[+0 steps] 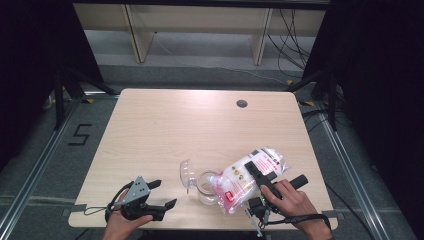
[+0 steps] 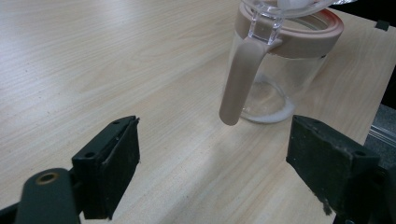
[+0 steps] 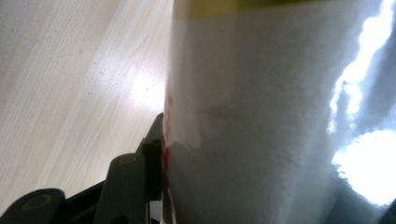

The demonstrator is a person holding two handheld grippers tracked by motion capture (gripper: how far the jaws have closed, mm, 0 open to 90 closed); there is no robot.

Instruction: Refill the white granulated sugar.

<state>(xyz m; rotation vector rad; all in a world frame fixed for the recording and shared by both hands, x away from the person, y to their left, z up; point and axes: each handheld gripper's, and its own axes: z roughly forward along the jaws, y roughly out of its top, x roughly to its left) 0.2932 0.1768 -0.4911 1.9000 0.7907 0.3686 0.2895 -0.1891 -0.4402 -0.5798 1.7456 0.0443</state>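
The right gripper [image 1: 261, 178] clamps a clear plastic bag of white powder with red print [image 1: 246, 178], tilted over the open clear glass jar with a beige collar [image 1: 207, 186] near the bench's front edge; pouring seems underway. The left gripper [image 1: 161, 194], jaws wide and empty, waits beside it; next, tip the bag further while keeping its mouth over the jar

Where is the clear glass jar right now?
In the high view the glass jar stands near the table's front edge, between the two grippers. Its open lid is on its left, and the white bag held by the right gripper tilts over its mouth.
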